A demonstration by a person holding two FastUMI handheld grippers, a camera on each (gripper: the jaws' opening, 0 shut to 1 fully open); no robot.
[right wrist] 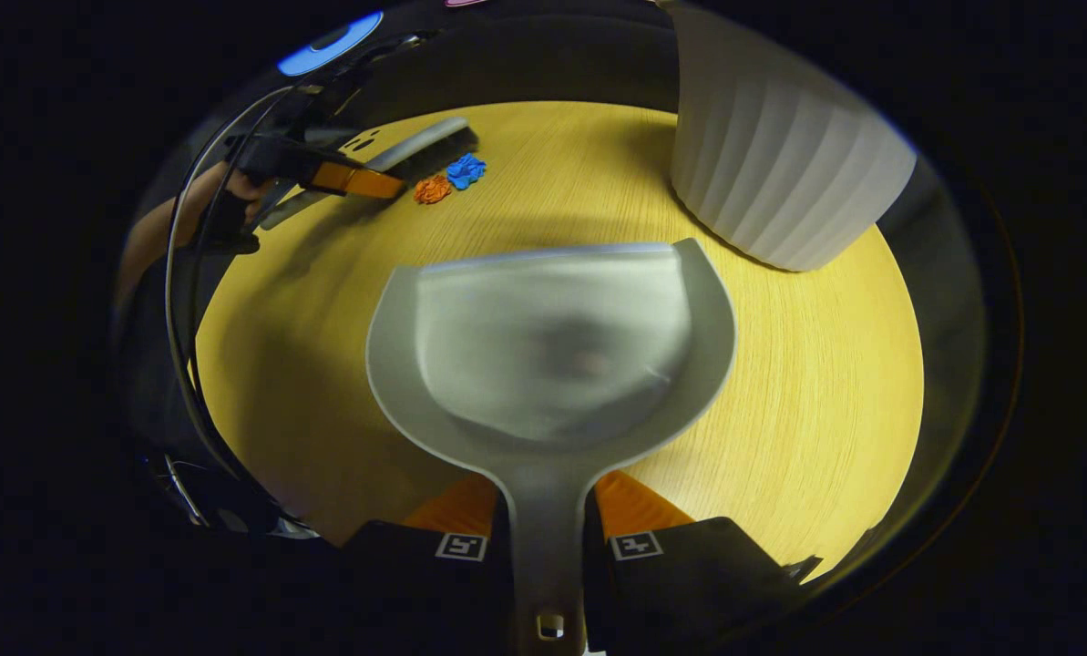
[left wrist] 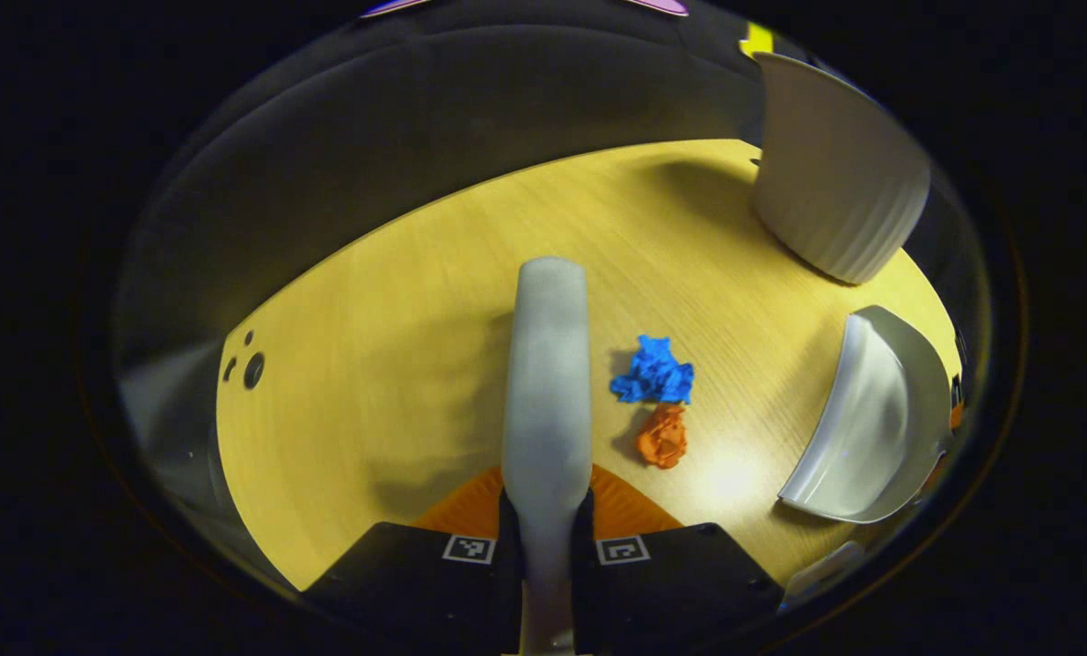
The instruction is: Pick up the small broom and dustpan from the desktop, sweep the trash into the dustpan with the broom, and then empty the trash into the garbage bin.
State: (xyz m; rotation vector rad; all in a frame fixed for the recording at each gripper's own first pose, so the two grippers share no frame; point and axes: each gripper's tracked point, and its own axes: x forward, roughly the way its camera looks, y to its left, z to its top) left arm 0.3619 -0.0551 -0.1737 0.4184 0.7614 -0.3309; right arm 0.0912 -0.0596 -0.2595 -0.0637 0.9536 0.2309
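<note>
— So, where is the broom [left wrist: 546,383]?
— Clamped in the left gripper [left wrist: 543,519]; both fingers press on its handle, and it reaches forward over the wooden desktop [left wrist: 397,346]. In the right gripper view its bristle end sits low by the trash, though I cannot tell whether it touches the wood.
— And the trash?
— Two crumpled scraps just right of the broom: a blue scrap [left wrist: 654,372] and an orange scrap [left wrist: 662,436], touching or nearly so.
— The dustpan [right wrist: 552,346]?
— Held by its handle between the right gripper's [right wrist: 548,538] fingers, which close on it from both sides. Its open mouth faces forward, well apart from the scraps. In the left gripper view it appears at the right edge.
— The garbage bin [right wrist: 771,155]?
— White and ribbed, standing upright on the desktop's far right side, just beyond the dustpan.
</note>
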